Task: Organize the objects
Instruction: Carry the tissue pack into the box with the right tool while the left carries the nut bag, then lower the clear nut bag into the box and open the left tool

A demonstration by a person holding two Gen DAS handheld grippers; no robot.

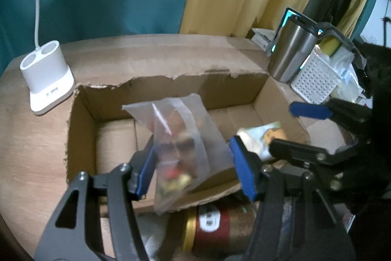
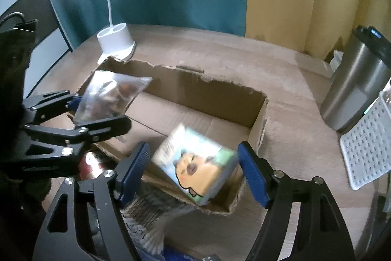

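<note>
Two items hang over the box: the bag, pinched in the left gripper above its far left, and the pack, tilted at its near right between the right gripper's parted jaws, apparently just released.

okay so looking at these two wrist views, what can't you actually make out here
- Bag contents: left wrist view, blurred behind cloudy plastic.
- Jar label: left wrist view, blurred, partly covered by the left gripper.
- Packet text: right wrist view, motion blur.
- Basket: right wrist view, cut off by the edge.
</note>
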